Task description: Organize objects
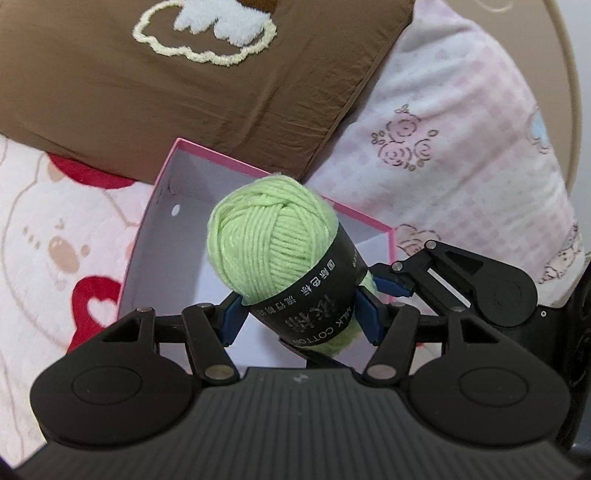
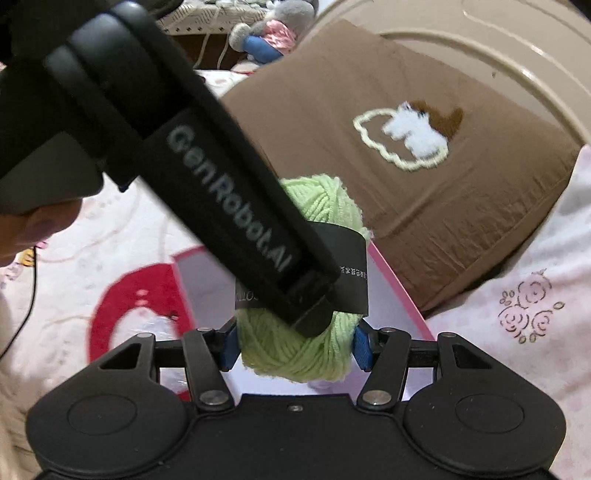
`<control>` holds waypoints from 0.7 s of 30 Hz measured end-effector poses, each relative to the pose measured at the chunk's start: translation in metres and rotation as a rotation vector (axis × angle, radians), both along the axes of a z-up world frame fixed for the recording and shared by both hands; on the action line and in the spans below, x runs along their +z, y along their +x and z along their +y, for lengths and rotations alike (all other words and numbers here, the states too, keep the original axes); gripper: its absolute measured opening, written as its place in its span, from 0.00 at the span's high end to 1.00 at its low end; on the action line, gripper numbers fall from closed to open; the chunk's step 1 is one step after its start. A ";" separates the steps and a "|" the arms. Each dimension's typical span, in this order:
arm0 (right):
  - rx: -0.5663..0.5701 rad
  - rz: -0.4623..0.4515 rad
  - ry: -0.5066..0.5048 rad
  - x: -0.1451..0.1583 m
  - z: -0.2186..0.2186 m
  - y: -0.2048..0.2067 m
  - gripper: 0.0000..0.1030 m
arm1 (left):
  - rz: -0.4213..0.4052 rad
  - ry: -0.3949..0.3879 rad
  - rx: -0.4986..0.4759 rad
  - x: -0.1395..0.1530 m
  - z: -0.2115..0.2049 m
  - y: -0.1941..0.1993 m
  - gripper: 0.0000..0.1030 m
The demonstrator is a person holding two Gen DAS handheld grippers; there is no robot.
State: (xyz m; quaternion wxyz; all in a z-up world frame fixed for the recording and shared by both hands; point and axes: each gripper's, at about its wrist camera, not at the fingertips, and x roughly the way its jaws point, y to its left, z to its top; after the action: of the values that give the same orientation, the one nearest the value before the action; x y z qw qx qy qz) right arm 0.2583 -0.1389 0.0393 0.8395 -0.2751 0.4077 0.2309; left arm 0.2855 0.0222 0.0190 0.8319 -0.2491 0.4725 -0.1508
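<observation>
Left wrist view, from the left edge: a pink-and-white blanket (image 1: 55, 236) printed with bears and red hearts is spread under everything. On it an open box (image 1: 147, 236) with a pink outside and a white inside is set, its far corner tucked just beside a brown pillow (image 1: 207, 96) stitched with a cream cloud outline. At centre a green yarn ball (image 1: 269, 240) wrapped in a black paper label (image 1: 314, 295) is held above the box interior, tilted, its rounded end pointing up and away. The left gripper (image 1: 301, 314) is seen clamped on it, the blue fingers (image 1: 233, 320) pressed against both sides of the label band. Just to the right, the right gripper (image 1: 391, 286) is seen reaching in from the side, its blue tip against the lower end of the yarn. Further right a second pillow (image 1: 461, 155) in pale pink check with rose prints is laid against the brown one. Right wrist view, from the left: a bare hand (image 2: 33, 229) is seen on the handle of the left gripper, whose black body marked "GenRobot.AI" is slanted down across the frame to the yarn ball (image 2: 295, 350). The lower end of the yarn is pinched between the blue fingers (image 2: 362, 350) of the right gripper (image 2: 293, 349), both pads touching it. The box (image 2: 402, 295) is seen directly beneath. To the right the brown pillow (image 2: 424, 199) is propped against a beige headboard (image 2: 517, 55). A stuffed toy (image 2: 266, 33) is noted far behind, top centre.
</observation>
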 end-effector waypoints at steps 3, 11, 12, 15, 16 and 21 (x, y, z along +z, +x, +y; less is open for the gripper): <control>-0.013 0.009 -0.008 -0.016 -0.008 0.013 0.40 | 0.001 -0.019 -0.006 -0.017 -0.003 0.014 0.41; -0.028 0.064 -0.022 -0.052 -0.021 0.043 0.39 | -0.012 0.004 -0.013 -0.050 -0.011 0.030 0.41; -0.029 0.065 -0.025 -0.056 -0.021 0.045 0.39 | -0.021 0.016 -0.016 -0.053 -0.012 0.030 0.42; -0.032 0.073 -0.026 -0.068 -0.021 0.050 0.39 | -0.037 0.042 -0.025 -0.064 -0.014 0.028 0.42; -0.027 0.074 -0.030 -0.073 -0.020 0.050 0.39 | -0.034 0.042 -0.029 -0.068 -0.014 0.028 0.42; -0.007 0.061 -0.055 -0.093 -0.021 0.047 0.39 | -0.029 0.040 -0.039 -0.082 -0.014 0.031 0.42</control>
State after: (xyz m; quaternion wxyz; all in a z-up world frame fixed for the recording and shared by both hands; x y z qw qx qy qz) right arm 0.3053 -0.1596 -0.0540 0.8195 -0.2898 0.4402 0.2249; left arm 0.3167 0.0081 -0.0627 0.8403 -0.2210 0.4681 -0.1611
